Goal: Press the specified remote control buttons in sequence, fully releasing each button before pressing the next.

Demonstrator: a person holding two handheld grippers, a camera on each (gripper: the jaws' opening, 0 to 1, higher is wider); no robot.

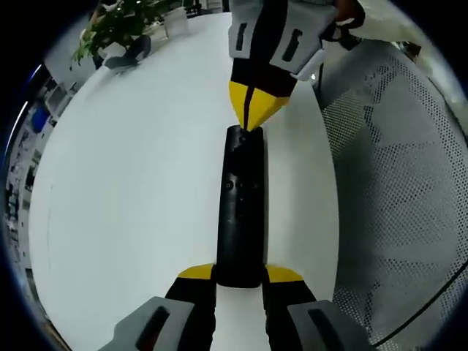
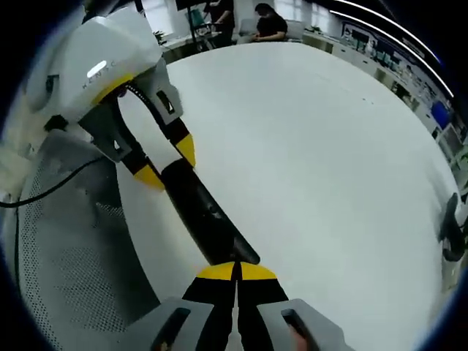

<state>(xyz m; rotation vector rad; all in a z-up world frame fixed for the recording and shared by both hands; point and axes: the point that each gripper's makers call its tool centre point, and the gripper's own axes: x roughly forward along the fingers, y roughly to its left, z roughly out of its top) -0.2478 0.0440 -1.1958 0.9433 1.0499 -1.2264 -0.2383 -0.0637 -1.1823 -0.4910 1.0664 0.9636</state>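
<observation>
My left gripper clamps the remote at its 6 o'clock end, above the white table. My right gripper, jaws closed and empty, touches its far end at 12 o'clock. Risk: tip slides off, missing the buttons.

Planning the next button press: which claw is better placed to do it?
Right, likely. The right claw is shut, its tip at the remote end, free to press. The left claw grips the remote's other end, steadying it.
</observation>
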